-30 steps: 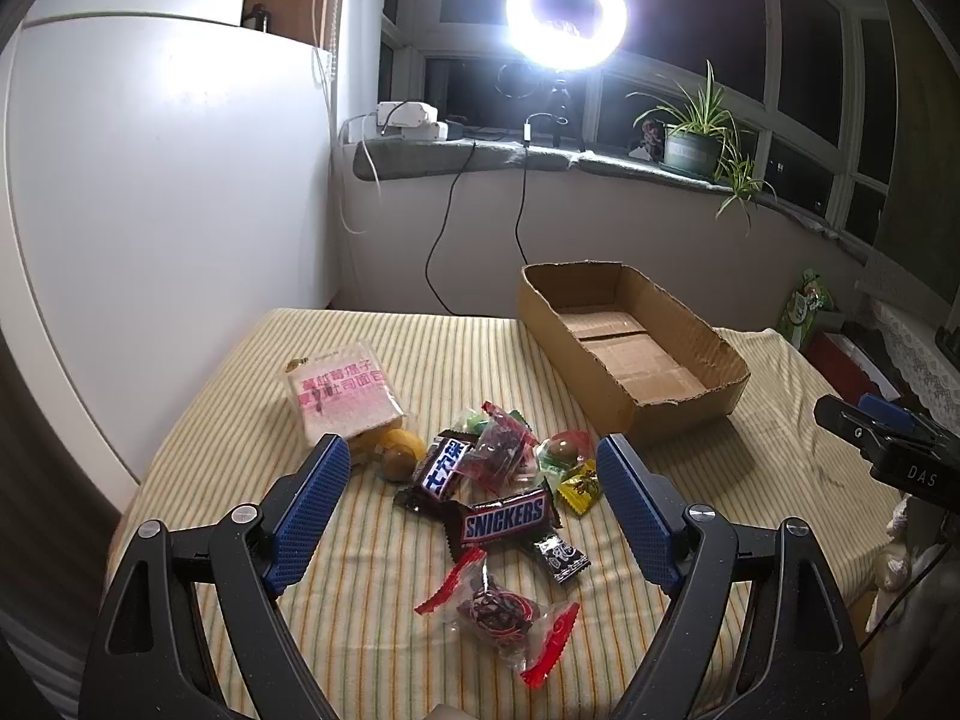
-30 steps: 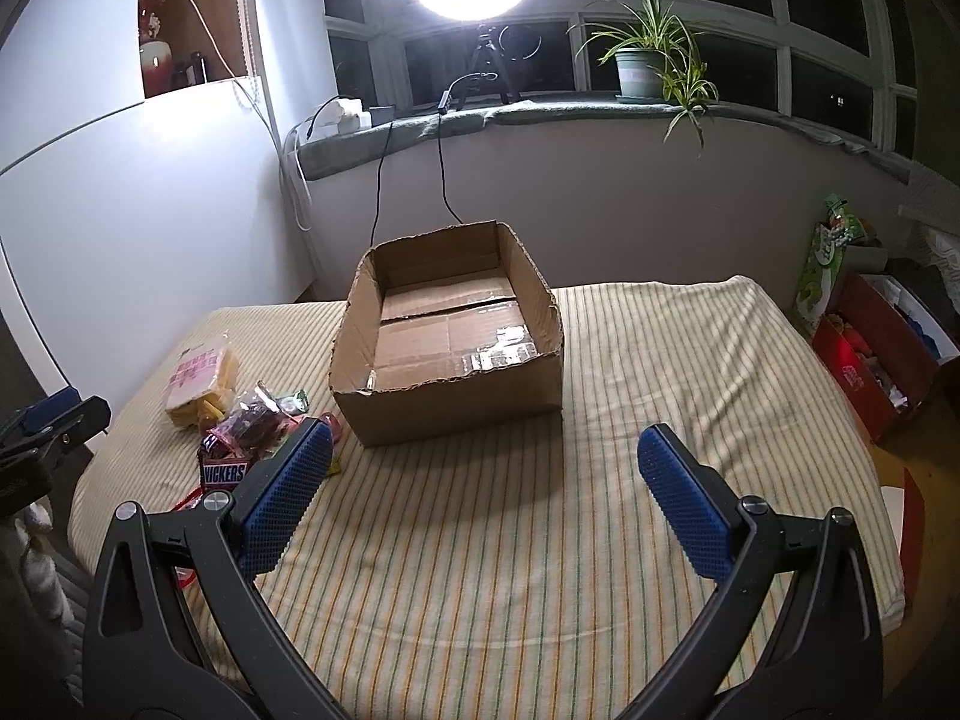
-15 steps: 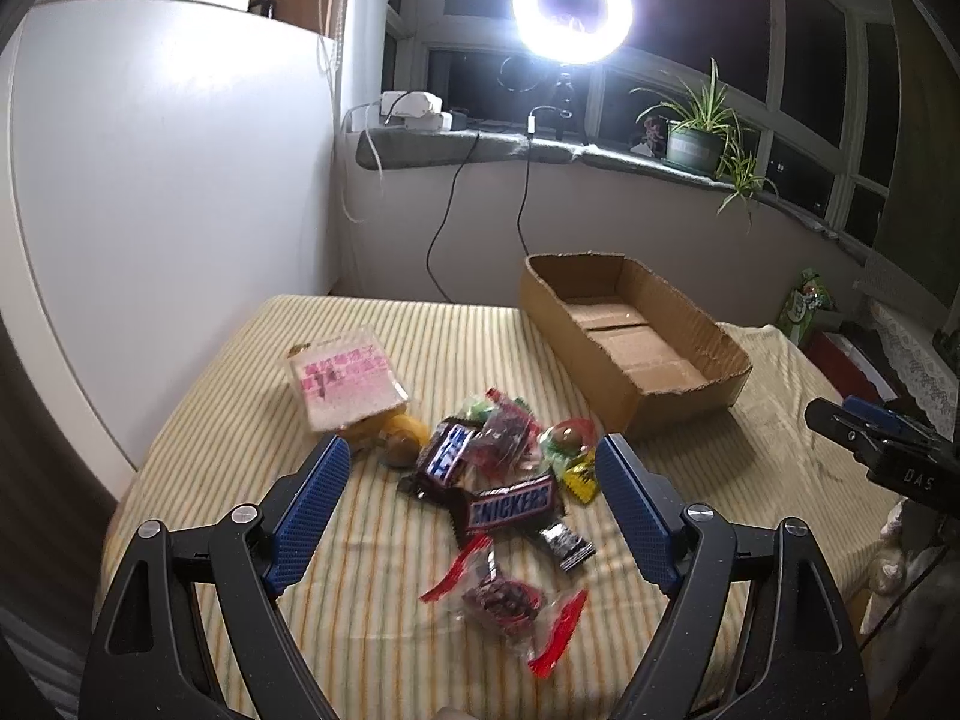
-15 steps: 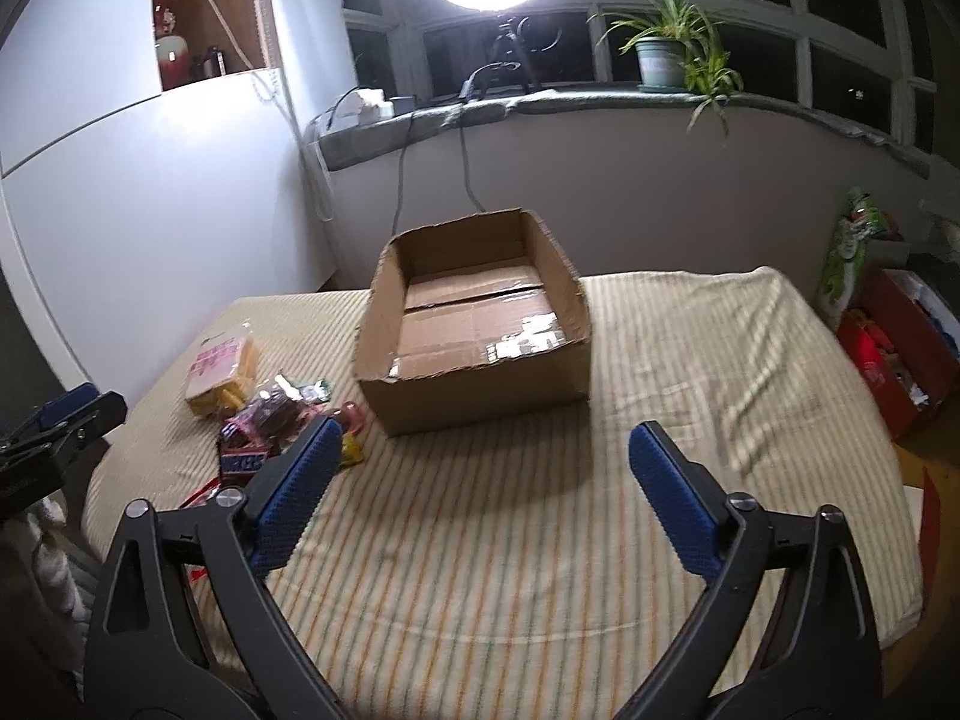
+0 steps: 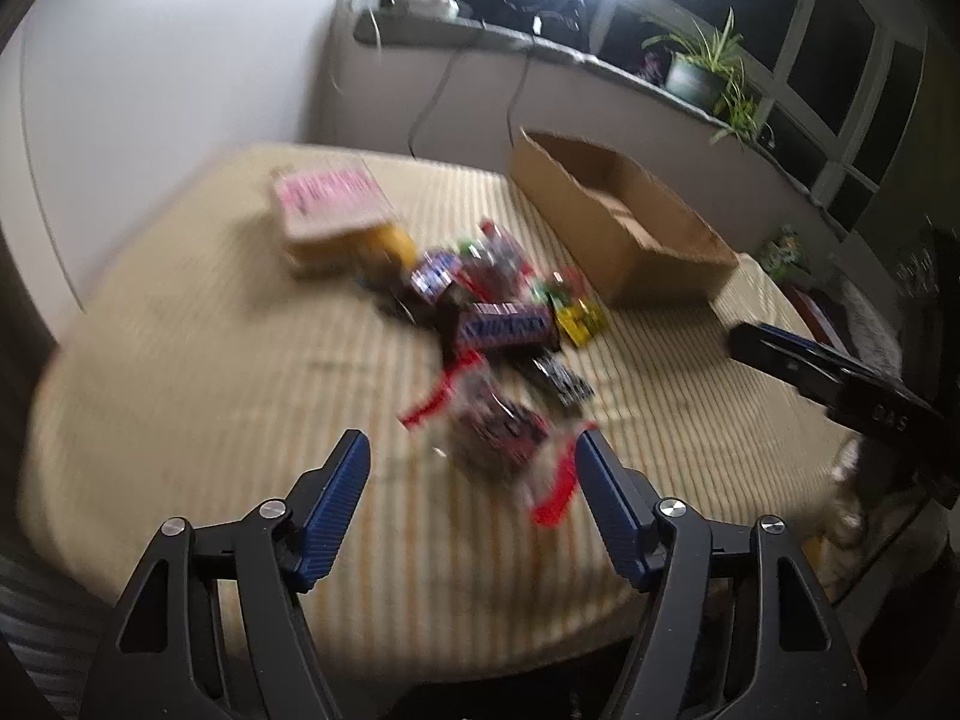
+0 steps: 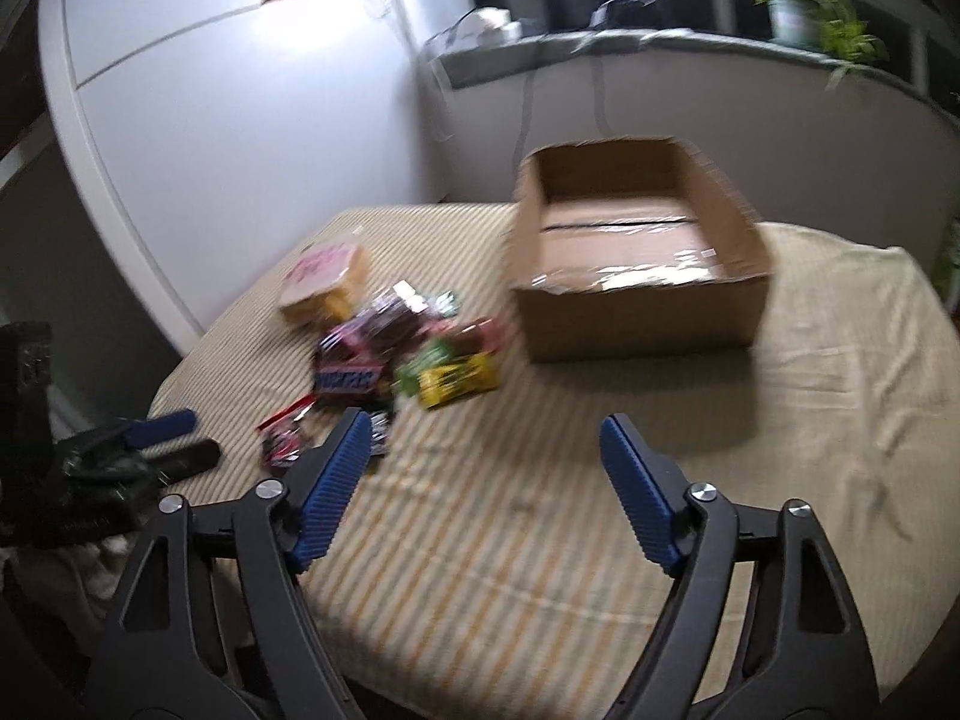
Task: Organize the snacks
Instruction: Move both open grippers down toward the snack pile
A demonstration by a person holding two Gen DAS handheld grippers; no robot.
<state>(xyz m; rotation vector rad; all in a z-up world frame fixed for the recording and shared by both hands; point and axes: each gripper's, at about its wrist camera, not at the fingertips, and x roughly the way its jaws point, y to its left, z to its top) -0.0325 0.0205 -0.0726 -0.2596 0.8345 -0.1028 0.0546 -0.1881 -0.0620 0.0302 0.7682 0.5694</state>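
A pile of snacks lies on the striped tablecloth: a Snickers bar (image 5: 503,327), a pink-labelled pack (image 5: 330,210), a yellow packet (image 5: 579,318) and a clear bag with red ends (image 5: 498,426). The pile also shows in the right wrist view, with the Snickers bar (image 6: 348,381) and yellow packet (image 6: 459,384). An empty cardboard box (image 5: 624,228) stands right of the pile; it also shows in the right wrist view (image 6: 636,264). My left gripper (image 5: 474,462) is open, just short of the red-ended bag. My right gripper (image 6: 483,450) is open and empty over bare cloth.
The table (image 6: 600,540) is round with a striped cloth that hangs over its edges. A white wall panel (image 5: 150,90) stands at the left. A window sill with a potted plant (image 5: 702,72) and a ring light runs behind. Both views are motion-blurred.
Both grippers have moved forward and tilted down toward the table. The left one has closed in on the red-ended bag; the right view has swung left so the snack pile shows more centrally.
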